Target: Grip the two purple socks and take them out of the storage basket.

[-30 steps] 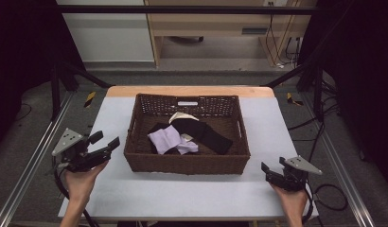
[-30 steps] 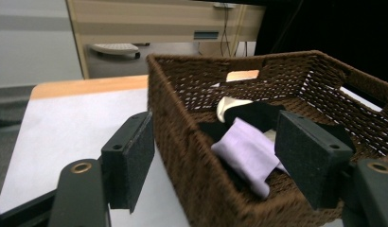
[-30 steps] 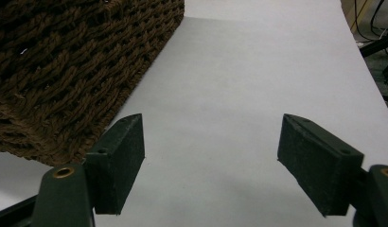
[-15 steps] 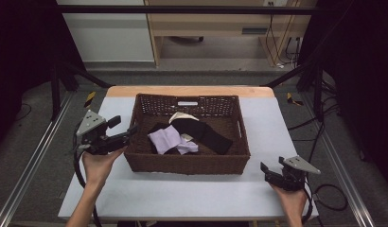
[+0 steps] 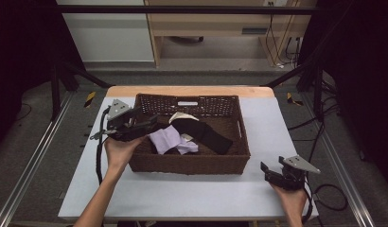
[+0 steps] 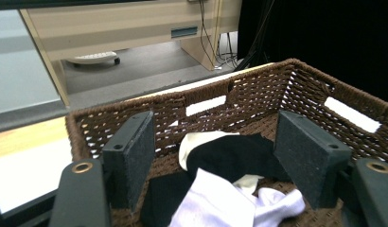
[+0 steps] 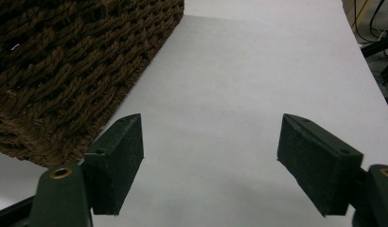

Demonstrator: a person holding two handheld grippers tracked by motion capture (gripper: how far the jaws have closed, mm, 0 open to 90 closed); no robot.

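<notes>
A white table (image 5: 182, 194) with a wooden far edge stands in a dim workroom, pale cabinets behind and cables on the grey floor. At its middle sits the brown wicker basket (image 5: 192, 163), holding a small heap of socks — a black sock (image 5: 206, 134), a pale lilac-white sock (image 5: 166, 139), a cream one (image 5: 181, 117) peeking out behind. The left gripper (image 5: 147, 126) hovers over the basket's left rim, jaws wide apart, nothing between them, aimed at the heap. The right gripper (image 5: 277, 174) rests low near the table's front right corner, just beside the basket, jaws wide and bare. The risk as I see it: the socks lie overlapped, so a closing grab may take two at once — or a jaw may snag the weave and drag the basket.
</notes>
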